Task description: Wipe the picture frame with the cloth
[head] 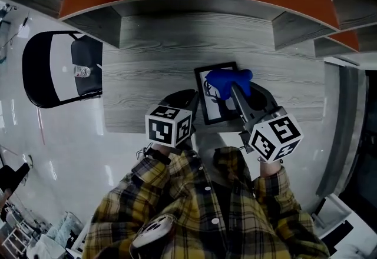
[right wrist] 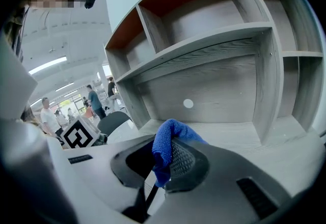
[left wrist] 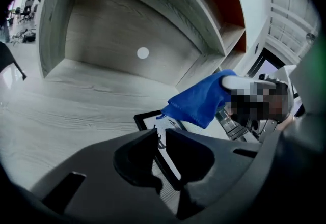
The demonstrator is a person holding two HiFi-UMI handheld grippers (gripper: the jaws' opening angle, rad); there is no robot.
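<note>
The right tongs (head: pixel 237 88), clamped on the cloth (head: pixel 227 78), are hovering over the far right of the frame (head: pixel 212 112); the left tongs (head: pixel 191 98), nearly together and empty, are sitting beside its left edge.

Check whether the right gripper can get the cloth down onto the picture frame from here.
Probably yes. The right gripper holds the blue cloth directly over the picture frame lying on the desk, and nothing shows between them.

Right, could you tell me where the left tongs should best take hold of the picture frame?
Its left border, coming from the left: the picture frame lies flat on the desk, and the right tongs hold the cloth over its far right part.
</note>
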